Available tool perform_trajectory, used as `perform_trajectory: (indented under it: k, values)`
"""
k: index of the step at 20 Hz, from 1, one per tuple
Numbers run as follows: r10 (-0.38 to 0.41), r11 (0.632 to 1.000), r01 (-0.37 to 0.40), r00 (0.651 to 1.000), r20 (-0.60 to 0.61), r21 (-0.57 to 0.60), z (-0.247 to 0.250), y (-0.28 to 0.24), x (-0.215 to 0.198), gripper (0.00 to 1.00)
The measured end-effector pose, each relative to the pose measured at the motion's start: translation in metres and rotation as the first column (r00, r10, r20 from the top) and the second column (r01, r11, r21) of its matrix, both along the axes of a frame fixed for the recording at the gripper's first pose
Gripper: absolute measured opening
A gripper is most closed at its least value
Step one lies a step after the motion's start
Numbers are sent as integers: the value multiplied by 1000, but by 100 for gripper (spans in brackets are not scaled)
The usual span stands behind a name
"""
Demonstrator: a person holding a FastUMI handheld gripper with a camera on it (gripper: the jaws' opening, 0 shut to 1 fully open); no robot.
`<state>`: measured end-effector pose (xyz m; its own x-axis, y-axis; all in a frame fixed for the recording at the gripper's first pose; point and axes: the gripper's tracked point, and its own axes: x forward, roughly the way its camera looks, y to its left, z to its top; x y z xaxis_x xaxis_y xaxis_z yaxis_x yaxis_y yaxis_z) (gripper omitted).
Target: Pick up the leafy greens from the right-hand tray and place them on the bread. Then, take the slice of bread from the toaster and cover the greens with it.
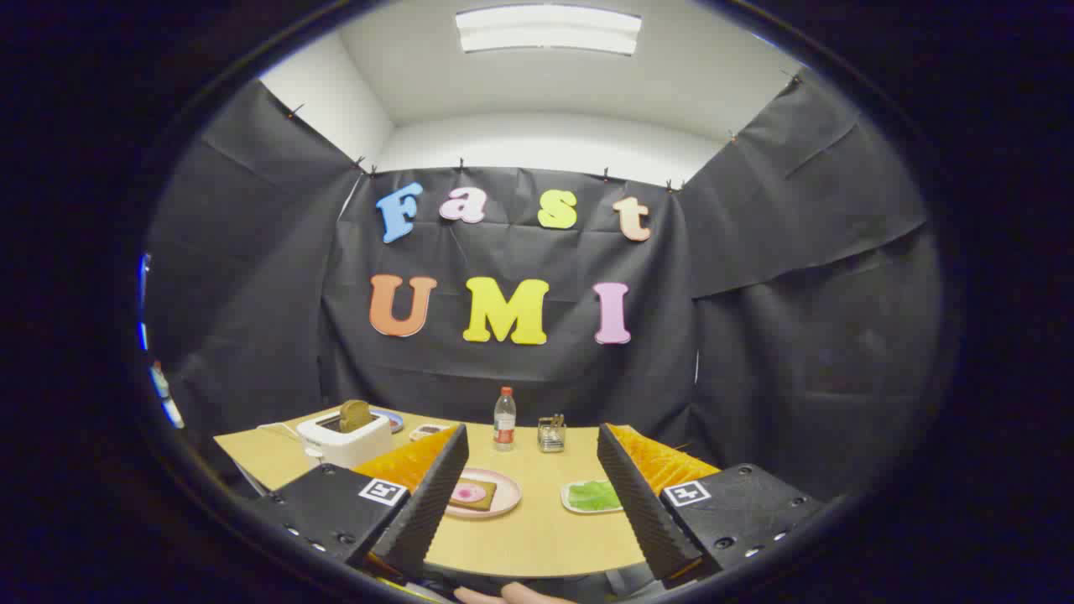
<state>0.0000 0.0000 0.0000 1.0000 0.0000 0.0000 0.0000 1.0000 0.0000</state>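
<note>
With the hand-held gripper (529, 503) spread wide and holding nothing, the bread (472, 494) plate and leafy greens (594, 496) tray sit on the worktop (537, 537) between its fingers, toaster (344, 438) further back left with a slice poking out.

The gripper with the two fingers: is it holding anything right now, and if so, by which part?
Nothing is held. The gripper is open with bare table between its fingers; the leafy greens lie on their tray just ahead.
</note>
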Motion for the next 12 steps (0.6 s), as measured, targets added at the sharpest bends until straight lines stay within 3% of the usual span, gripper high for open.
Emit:
perform_trajectory:
  k: [12]
  values:
    - [14,1000,-14,999,-34,0,-21,-5,12,95]
